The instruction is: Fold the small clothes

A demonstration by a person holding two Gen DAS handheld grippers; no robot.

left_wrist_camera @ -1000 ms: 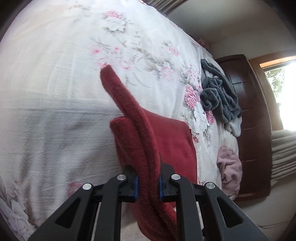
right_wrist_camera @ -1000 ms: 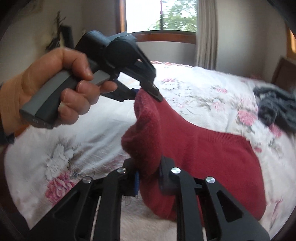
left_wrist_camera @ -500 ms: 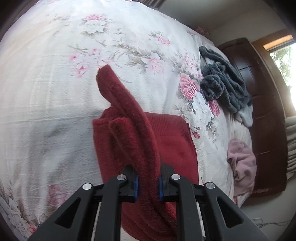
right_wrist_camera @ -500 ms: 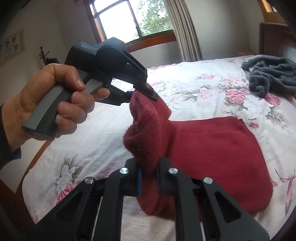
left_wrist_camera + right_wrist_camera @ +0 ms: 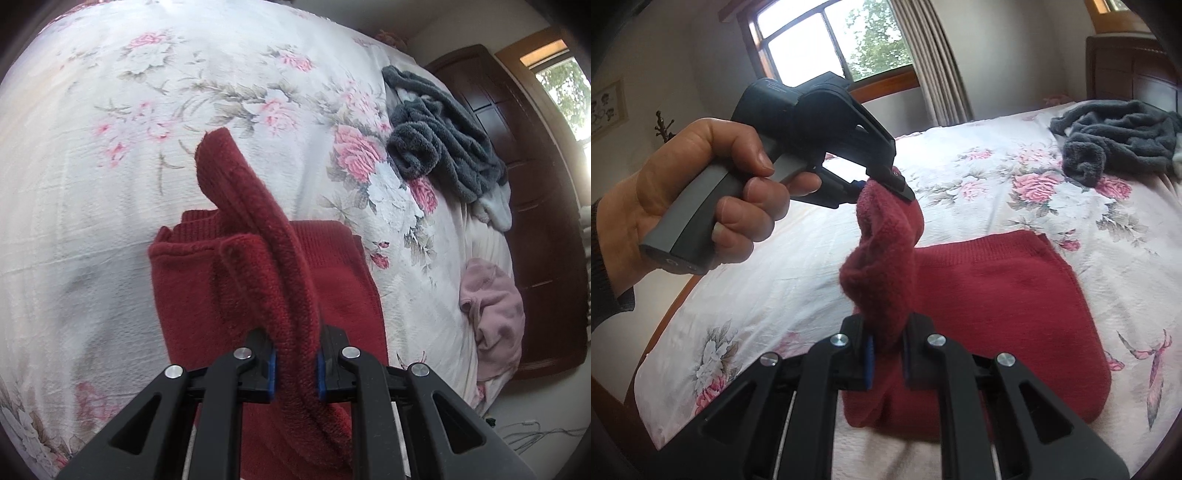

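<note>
A dark red knit garment (image 5: pixel 207 295) (image 5: pixel 1004 310) lies partly folded on the floral bedspread (image 5: pixel 110 110). Its near edge is lifted off the bed. My left gripper (image 5: pixel 295 365) is shut on one stretch of that raised edge. In the right wrist view the left gripper (image 5: pixel 886 184) shows in a person's hand (image 5: pixel 701 206), pinching the cloth's upper corner. My right gripper (image 5: pixel 886 363) is shut on the same edge lower down, close to the bed. The raised strip runs bunched between both grippers.
A dark grey fleece garment (image 5: pixel 439 136) (image 5: pixel 1115 136) lies crumpled at the bed's far side. A pale pink garment (image 5: pixel 491 314) sits at the bed edge by a dark wooden cabinet (image 5: pixel 546 229). A window (image 5: pixel 831 40) and curtain (image 5: pixel 938 62) stand behind the bed.
Both grippers have carried the lifted red edge forward over the flat part of the garment and lower toward the bed. Both stay shut on the cloth.
</note>
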